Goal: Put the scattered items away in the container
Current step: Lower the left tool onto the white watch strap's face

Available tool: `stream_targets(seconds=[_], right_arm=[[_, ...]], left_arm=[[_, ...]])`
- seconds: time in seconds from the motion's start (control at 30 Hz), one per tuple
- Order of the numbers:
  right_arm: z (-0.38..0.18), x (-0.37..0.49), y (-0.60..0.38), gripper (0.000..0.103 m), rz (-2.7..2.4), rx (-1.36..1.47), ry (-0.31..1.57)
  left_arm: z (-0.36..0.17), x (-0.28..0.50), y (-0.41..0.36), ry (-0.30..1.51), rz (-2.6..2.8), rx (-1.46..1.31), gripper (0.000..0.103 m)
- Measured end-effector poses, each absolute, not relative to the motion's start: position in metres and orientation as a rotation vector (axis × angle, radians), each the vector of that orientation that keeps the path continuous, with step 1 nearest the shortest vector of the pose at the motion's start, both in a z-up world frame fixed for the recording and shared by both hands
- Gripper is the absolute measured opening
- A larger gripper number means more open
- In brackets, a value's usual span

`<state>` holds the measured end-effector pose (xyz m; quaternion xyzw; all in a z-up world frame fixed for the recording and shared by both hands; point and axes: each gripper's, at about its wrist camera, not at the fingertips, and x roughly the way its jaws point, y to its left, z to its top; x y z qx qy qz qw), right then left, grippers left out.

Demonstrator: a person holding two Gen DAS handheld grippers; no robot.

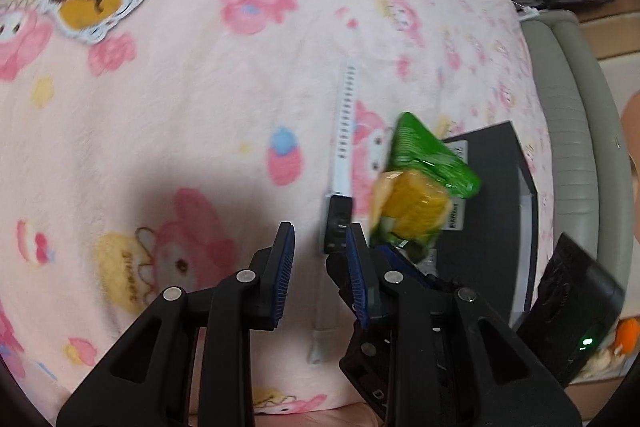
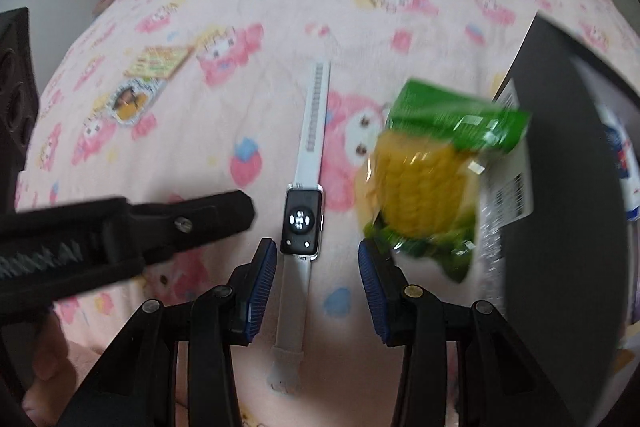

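pink blanket [image 2: 200,155], watch face [image 2: 301,219] lit only in r wrist view, corn pkt [image 2: 436,179] blurred

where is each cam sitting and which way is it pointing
Left wrist: on the left gripper, looking forward across the pink blanket; its open jaws show, the right gripper beside them.
Right wrist: on the right gripper, jaws open over the watch; the left gripper crosses in.
Shared: watch, corn packet, sticker card, dark box.
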<state>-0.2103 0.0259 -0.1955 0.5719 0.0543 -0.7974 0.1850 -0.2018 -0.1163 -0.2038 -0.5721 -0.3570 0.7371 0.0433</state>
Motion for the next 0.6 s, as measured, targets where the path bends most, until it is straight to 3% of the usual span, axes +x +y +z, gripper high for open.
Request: stream_targets(seconds=[0.17, 0.33, 0.6], right_arm=[[-0.206, -0.209, 0.03, 0.038, -2.224, 1.621, 0.121], [-0.203, -0.205, 0.038, 0.03, -2.22, 1.594, 0.076], [-0.205, -0.212, 0.04, 0.029, -2.201, 1.595, 0.051]], left_arm=[[-0.214, -0.204, -0.116, -1.286, 2.054, -1.632, 0.025], [-0.219, -0.209, -0.106, -1.197, 2.114, -1.711, 0.024], [-0.219, -0.214, -0.107, -1.051, 2.311, -1.794, 0.021]])
